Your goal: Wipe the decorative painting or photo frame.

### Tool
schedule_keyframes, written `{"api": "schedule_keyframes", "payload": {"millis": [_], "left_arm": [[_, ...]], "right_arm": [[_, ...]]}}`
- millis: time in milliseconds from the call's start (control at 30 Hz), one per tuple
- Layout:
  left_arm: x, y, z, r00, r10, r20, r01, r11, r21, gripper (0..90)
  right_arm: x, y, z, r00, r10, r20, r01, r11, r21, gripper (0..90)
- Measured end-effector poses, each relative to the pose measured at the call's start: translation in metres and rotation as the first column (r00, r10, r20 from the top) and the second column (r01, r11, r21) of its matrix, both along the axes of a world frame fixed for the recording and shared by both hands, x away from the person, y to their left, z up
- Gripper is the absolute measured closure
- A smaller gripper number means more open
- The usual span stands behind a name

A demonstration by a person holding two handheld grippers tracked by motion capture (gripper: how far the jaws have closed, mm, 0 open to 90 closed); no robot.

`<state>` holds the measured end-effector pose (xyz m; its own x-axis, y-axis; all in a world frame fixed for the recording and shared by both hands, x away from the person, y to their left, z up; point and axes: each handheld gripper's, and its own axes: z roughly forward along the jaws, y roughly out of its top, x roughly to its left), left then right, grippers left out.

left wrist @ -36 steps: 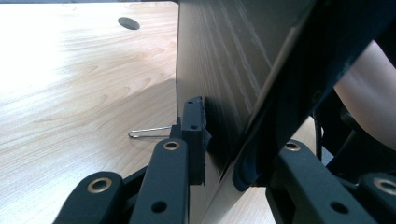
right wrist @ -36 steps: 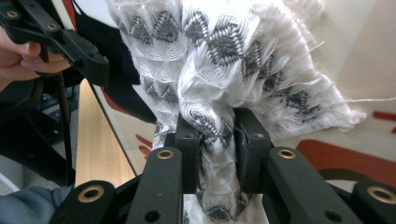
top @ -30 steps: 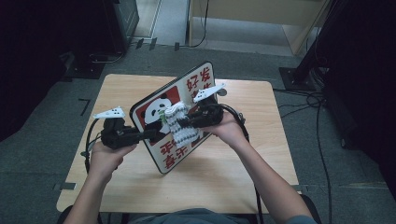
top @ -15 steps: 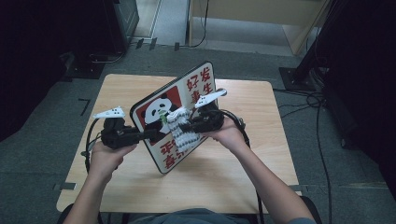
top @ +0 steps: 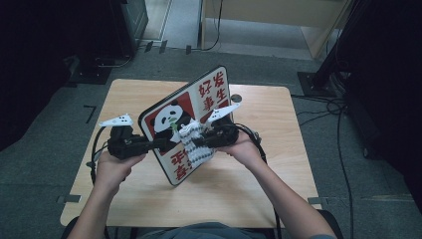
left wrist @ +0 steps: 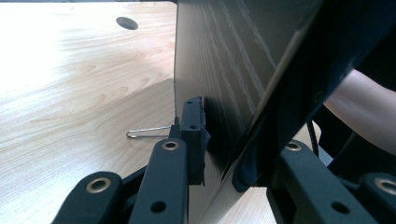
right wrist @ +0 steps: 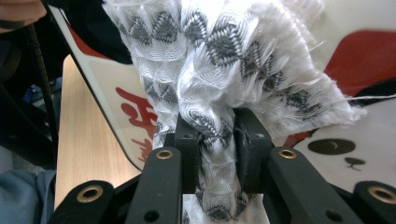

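A square board (top: pixel 215 92) with a panda picture and red characters stands tilted on its lower corner above the wooden table (top: pixel 278 149). My left gripper (top: pixel 160 144) is shut on the board's left edge; in the left gripper view its jaws (left wrist: pixel 225 140) clamp the board's grey back (left wrist: pixel 219 70). My right gripper (top: pixel 200 142) is shut on a bunched white cloth with a grey zigzag pattern (top: pixel 191 149) and holds it against the printed face. The right gripper view shows the cloth (right wrist: pixel 219 60) squeezed between the jaws (right wrist: pixel 217 135), with the panda's face (right wrist: pixel 369 135) behind it.
A round hole (top: pixel 236 98) sits near the table's far edge, also the hole (left wrist: pixel 127 23) in the left gripper view. A thin wire clip (left wrist: pixel 148 132) lies on the tabletop by the board. Cables (top: pixel 343 107) run over the floor to the right; dark furniture stands around.
My right gripper has slid the cloth a little way down the board's face. The left gripper and the board have stayed in place.
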<state>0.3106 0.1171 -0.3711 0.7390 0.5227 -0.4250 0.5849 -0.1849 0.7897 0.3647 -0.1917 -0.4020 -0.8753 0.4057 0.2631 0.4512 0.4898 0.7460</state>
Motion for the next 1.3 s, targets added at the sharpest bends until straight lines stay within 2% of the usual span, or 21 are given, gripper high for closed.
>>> {"api": "schedule_keyframes", "payload": {"millis": [300,533,733,1133,1300], "left_arm": [[-0.001,-0.001,0.000,1.0000,0.000,0.003,0.000,1.0000,0.004,74.9],[-0.001,-0.001,0.000,1.0000,0.000,0.001,0.000,1.0000,0.003,74.9],[0.000,0.000,0.000,1.0000,-0.002,0.002,0.002,1.0000,0.001,74.8],[0.000,-0.001,0.000,1.0000,-0.004,-0.003,0.004,1.0000,-0.001,74.5],[0.001,0.000,0.000,0.9999,-0.007,-0.007,0.007,1.0000,-0.005,74.2]], "right_arm": [[-0.003,0.000,-0.009,1.0000,0.002,-0.003,-0.002,1.000,-0.004,74.5],[-0.004,-0.002,-0.019,0.9995,0.000,-0.031,-0.001,1.000,-0.013,74.4],[-0.006,-0.004,-0.027,0.9996,-0.005,-0.029,0.005,1.000,-0.015,74.3],[-0.007,-0.009,-0.045,0.9980,-0.014,-0.062,0.012,0.999,-0.033,74.3],[-0.006,-0.010,-0.049,0.9976,-0.002,-0.070,-0.001,0.999,-0.043,74.1]]}}
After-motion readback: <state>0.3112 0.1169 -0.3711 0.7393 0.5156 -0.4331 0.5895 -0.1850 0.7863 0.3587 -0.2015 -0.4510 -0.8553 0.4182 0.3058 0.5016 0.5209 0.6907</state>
